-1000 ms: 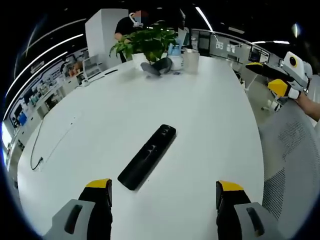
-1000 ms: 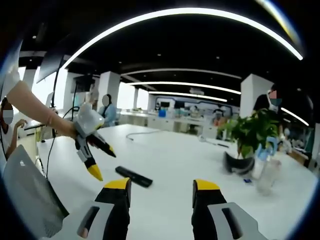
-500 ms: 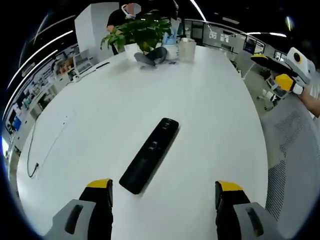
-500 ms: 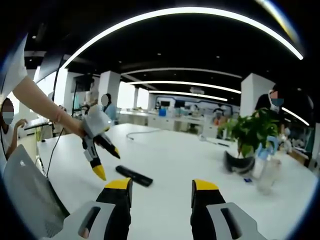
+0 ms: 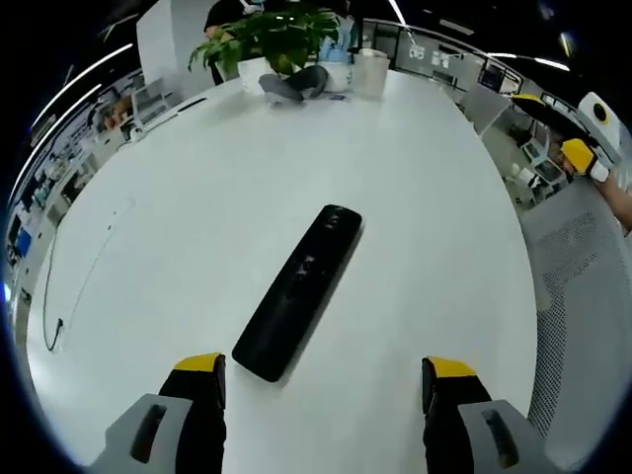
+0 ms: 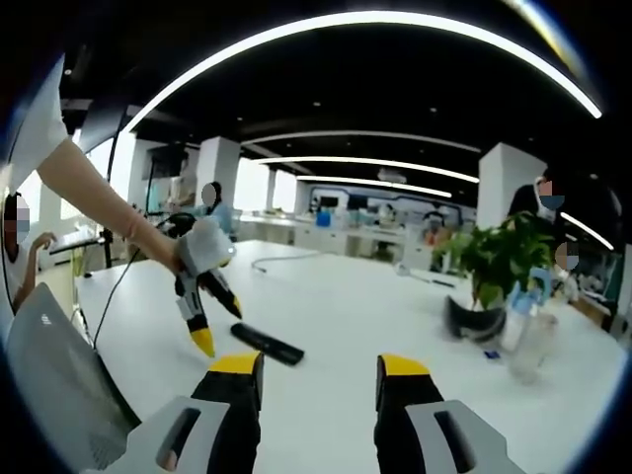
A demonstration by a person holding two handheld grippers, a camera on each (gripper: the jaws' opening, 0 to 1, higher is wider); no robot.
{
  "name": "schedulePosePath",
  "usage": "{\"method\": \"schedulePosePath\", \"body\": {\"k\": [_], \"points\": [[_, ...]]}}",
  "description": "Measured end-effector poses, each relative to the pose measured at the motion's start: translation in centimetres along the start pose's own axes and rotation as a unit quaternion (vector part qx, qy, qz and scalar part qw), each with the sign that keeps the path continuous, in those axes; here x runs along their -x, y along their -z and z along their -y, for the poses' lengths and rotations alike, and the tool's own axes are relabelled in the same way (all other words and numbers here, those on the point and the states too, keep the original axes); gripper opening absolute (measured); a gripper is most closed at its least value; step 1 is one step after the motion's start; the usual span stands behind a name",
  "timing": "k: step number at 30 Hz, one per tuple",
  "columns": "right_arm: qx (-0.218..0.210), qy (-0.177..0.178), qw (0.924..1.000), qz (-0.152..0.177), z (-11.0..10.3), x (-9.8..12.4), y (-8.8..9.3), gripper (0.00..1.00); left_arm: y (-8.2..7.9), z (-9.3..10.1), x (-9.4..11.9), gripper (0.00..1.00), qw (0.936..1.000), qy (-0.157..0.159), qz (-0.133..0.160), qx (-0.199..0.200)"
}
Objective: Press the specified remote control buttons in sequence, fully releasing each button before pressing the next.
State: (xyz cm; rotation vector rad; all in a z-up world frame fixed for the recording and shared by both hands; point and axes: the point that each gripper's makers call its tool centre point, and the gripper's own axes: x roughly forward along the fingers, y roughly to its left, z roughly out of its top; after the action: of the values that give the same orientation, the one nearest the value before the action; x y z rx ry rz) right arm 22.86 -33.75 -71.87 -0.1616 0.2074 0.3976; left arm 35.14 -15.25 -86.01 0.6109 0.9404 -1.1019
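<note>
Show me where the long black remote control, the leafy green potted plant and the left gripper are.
Long black remote control (image 5: 299, 290): left gripper view, middle of its top face.
Leafy green potted plant (image 6: 504, 259): right gripper view, on its leaves.
Left gripper (image 6: 214, 319): right gripper view, between its yellow fingertips.

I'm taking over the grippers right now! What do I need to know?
Left gripper: open, empty, hovering just above the near end of the black remote, not touching it.
Right gripper: open, empty, held off to the side.
The remote lies flat on the white table, in plain sight. A potted plant and cup stand at the far end.
Done: no press visible.
Left: bring a gripper down, press each button, releasing fully between presses.
</note>
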Motion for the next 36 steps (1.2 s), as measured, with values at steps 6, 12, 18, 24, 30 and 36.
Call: {"method": "schedulePosePath", "body": {"k": [6, 12, 18, 24, 30, 36], "points": [[0.0, -0.005, 1.0, -0.003, -0.2, -0.1, 0.1, 0.4, 0.3, -0.2, -0.3, 0.78, 0.9998, 0.006, -0.018, -0.007], [0.001, -0.009, 0.9999, -0.007, -0.3, -0.2, 0.1, 0.39, 0.7, -0.5, -0.7, 0.76, 0.9996, 0.006, -0.026, -0.012], [-0.001, -0.012, 0.9999, -0.009, -0.4, -0.2, 0.2, 0.39, 0.6, -1.0, -0.6, 0.69, 0.9995, -0.002, -0.028, -0.012], [0.0, -0.019, 0.9997, -0.015, -0.6, -0.3, 0.4, 0.38, 0.5, -1.0, -0.3, 0.52, 0.9995, -0.002, -0.028, -0.016], [0.001, -0.02, 0.9997, -0.016, -0.7, -0.2, 0.4, 0.37, 0.5, -0.7, -0.3, 0.38, 0.9991, 0.002, -0.027, -0.031], [0.0, -0.019, 0.9997, -0.017, -0.7, -0.2, 0.5, 0.36, 0.7, -0.5, -0.2, 0.24, 0.9982, 0.005, -0.031, -0.051]]}}
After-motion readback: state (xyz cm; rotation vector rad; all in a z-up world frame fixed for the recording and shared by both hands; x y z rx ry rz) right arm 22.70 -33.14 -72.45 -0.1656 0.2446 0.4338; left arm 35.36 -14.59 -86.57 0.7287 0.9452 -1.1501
